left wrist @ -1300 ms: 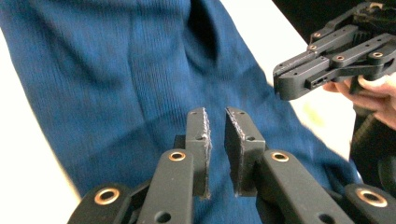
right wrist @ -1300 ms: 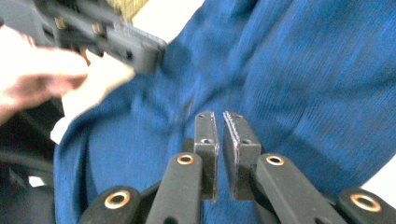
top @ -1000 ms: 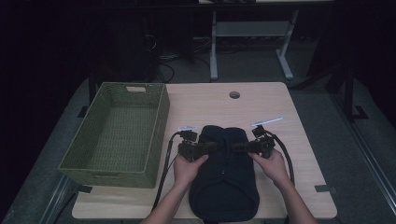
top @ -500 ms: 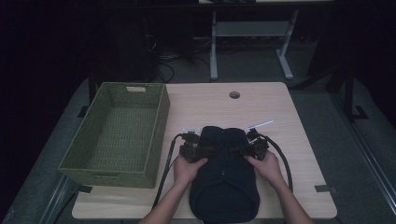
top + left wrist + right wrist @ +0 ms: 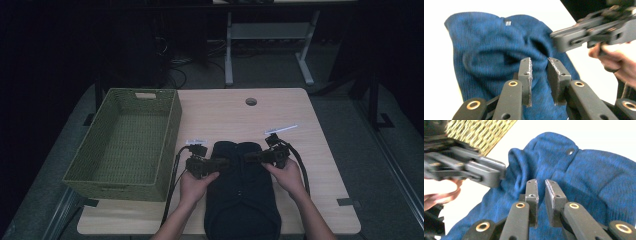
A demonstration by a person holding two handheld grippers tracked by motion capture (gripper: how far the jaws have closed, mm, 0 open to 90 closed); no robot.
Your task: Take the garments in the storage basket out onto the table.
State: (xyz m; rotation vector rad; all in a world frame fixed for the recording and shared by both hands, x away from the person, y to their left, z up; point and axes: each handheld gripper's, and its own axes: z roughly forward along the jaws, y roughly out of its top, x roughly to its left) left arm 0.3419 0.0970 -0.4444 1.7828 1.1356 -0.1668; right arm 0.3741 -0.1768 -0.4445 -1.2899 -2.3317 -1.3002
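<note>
I count one blue knitted garment (image 5: pixel 241 195) lying near the table's (image 5: pixel 220 112) front edge, beside one green woven basket (image 5: pixel 125 145). My left gripper (image 5: pixel 224 163) and right gripper (image 5: pixel 248 158) face each other over it, jaws narrowly parted, gripping nothing.

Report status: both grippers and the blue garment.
Left gripper and right gripper both over the blue garment, jaws slightly apart, nothing pinched. Garment flat on the table, beside the green basket. Nothing in the way.

A light wooden table (image 5: pixel 220 115) stood on grey floor (image 5: pixel 350 120) in a dark room; a white desk frame (image 5: pixel 270 37) stood behind.
</note>
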